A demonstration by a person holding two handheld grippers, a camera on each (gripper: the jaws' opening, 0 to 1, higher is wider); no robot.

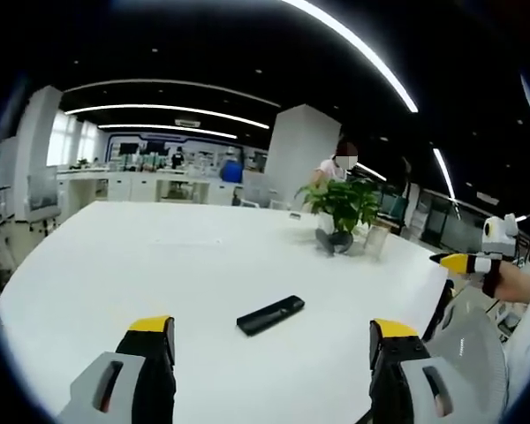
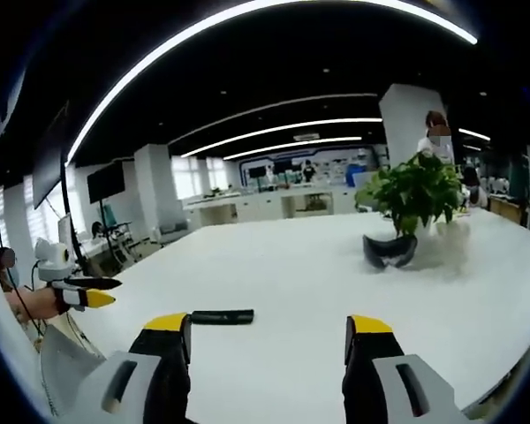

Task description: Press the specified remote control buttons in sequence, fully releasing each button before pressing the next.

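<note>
**A:** What is showing at the left of the left gripper view?

**B:** A big white table is stretching across an open-plan office, with desks and counters lining the far wall under long ceiling light strips. The left gripper is rising from the bottom edge, its two yellow-tipped jaws standing spread wide apart with nothing between them.

**A:** And the remote control?

**B:** The black remote control is lying flat on the table, just beyond the jaws and between them, angled slightly. Further back and to the right, a potted plant is standing on the table with a dark object at its foot and a jar just beside it. A person is sitting behind the plant.

**A:** Is the other tool coming into sight?

**B:** Yes, at the far right edge the right gripper is hovering above the table rim in a hand; whether its tips are apart cannot be told from there.

**A:** What is the right gripper view giving, left to right?

**B:** The left gripper is hanging at the left edge, held in a hand. The remote control is lying on the table, just beyond the near left jaw. The right gripper is holding its jaws spread and empty. The potted plant is standing to the right.
</note>
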